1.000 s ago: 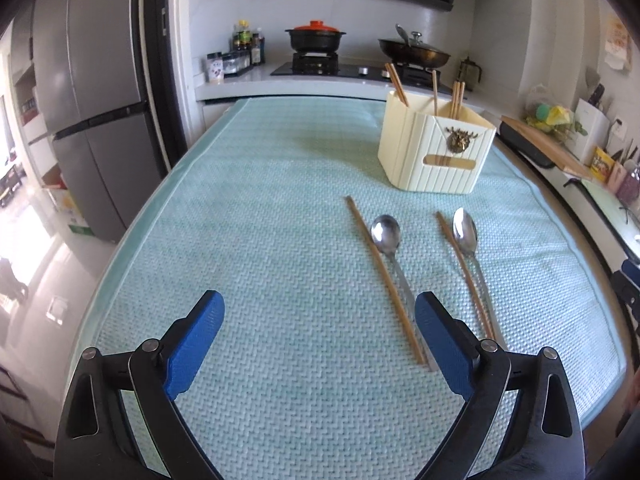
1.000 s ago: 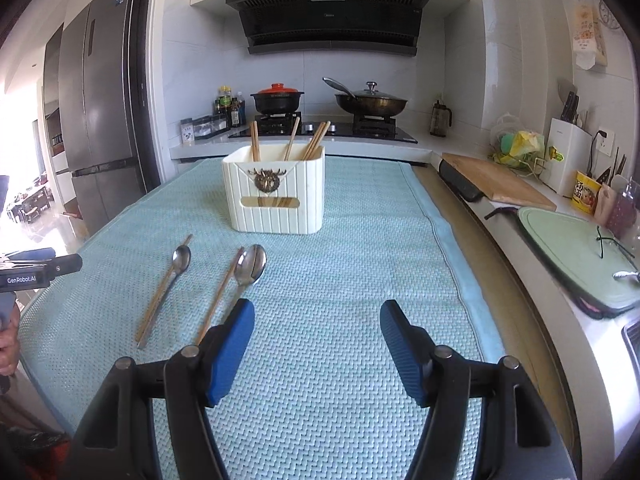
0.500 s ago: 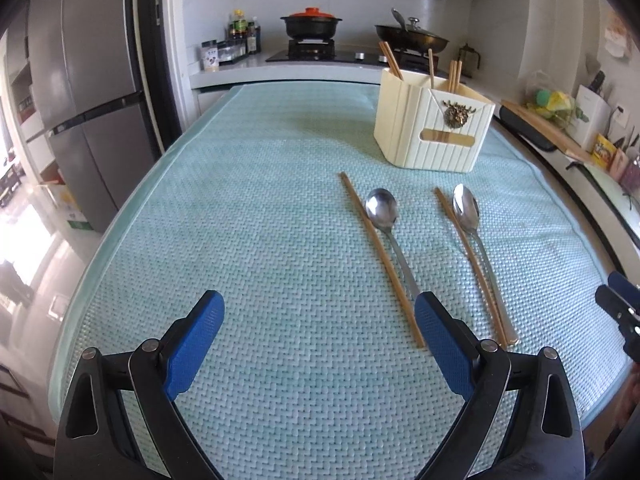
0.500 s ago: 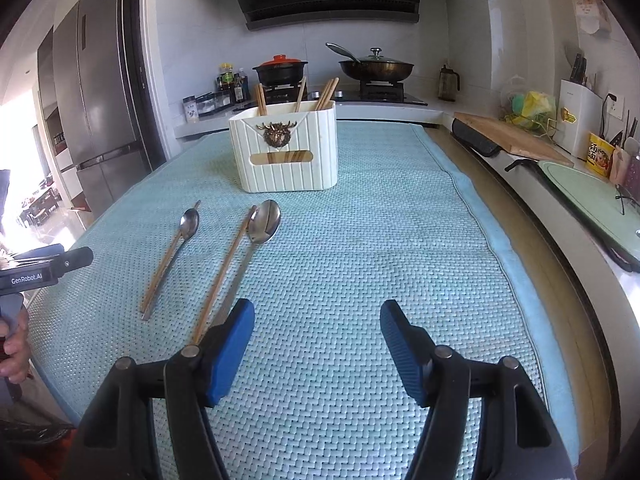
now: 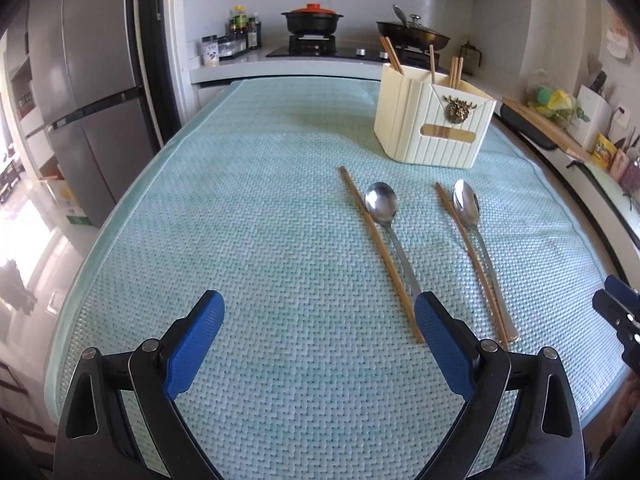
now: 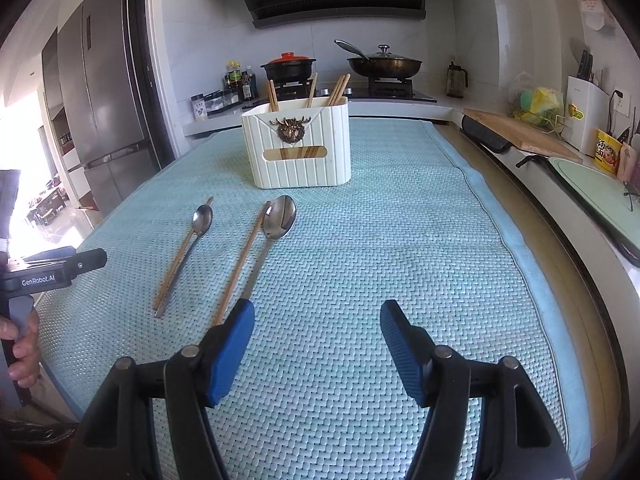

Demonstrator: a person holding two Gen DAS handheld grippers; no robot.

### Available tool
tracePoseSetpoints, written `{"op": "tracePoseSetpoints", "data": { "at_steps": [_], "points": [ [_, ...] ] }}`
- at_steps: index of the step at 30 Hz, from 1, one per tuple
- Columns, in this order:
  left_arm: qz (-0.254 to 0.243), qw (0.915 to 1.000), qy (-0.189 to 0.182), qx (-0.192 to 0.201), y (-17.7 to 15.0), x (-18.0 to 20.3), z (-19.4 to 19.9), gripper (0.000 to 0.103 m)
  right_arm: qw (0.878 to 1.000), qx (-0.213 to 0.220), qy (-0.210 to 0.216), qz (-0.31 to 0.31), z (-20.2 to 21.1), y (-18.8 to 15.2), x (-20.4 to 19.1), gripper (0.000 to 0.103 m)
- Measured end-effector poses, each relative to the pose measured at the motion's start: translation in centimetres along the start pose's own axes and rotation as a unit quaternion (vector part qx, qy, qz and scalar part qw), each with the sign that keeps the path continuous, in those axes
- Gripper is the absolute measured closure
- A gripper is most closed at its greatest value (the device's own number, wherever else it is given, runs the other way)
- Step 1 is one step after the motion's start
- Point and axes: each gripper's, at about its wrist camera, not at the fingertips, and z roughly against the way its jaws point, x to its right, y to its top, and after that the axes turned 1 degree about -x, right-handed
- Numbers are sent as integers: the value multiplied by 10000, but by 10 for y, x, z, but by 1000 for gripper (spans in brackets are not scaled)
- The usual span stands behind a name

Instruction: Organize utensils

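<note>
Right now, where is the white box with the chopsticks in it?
The white box stands on the blue mat in the right wrist view, just behind the two spoons, before the stove.

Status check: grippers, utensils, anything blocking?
Left gripper open, empty; right gripper open, empty. Two spoons and two chopsticks lie flat on the mat. Holder upright behind them. Nothing in the way.

Both tongs have shifted without touching anything. The right tongs [image 6: 316, 320] now sit lower, with the utensil holder [image 6: 298, 148] at 12 o'clock. The right tongs' tip now shows at 3 o'clock in the left wrist view.
</note>
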Motion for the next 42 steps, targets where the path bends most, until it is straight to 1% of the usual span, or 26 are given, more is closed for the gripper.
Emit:
{"op": "tracePoseSetpoints", "data": {
  "at_steps": [5, 7, 9, 10, 11, 14, 24, 28, 33, 42],
  "points": [
    [132, 9999, -25, 24, -1, -7, 5, 6, 10000, 88, 11, 20, 6, 0, -3, 36],
    [175, 9998, -39, 121, -4, -11, 6, 6, 9999, 117, 15, 38, 9, -1, -4, 36],
    [190, 9998, -4, -17, -5, -10, -2, 6, 9999, 46, -34, 87, 7, -4, -5, 36],
    [188, 9997, -55, -127, -5, -10, -6, 6, 10000, -22, -18, 91, 4, -4, -4, 36],
    [198, 9996, -103, -157, -4, -10, -8, 6, 10000, -32, 5, 76, 4, -4, -4, 36],
    [145, 9998, -119, -106, 0, -7, -12, 6, 10000, 28, -18, -11, 5, -3, -1, 36],
    [-24, 9995, -207, -220, 22, 6, -41, 6, 10000, -45, 26, 60, 2, -6, -4, 36],
    [-56, 9995, -150, -287, 27, 12, -56, 6, 9999, -89, 33, 54, 1, -8, -4, 36],
    [-215, 9992, -17, -345, 31, 17, -70, 6, 9999, -98, 41, 41, 1, -8, -3, 36],
    [-278, 9986, 134, -425, 40, 15, -91, 6, 9999, -122, 62, 68, 0, -8, -4, 36]
  ]
}}
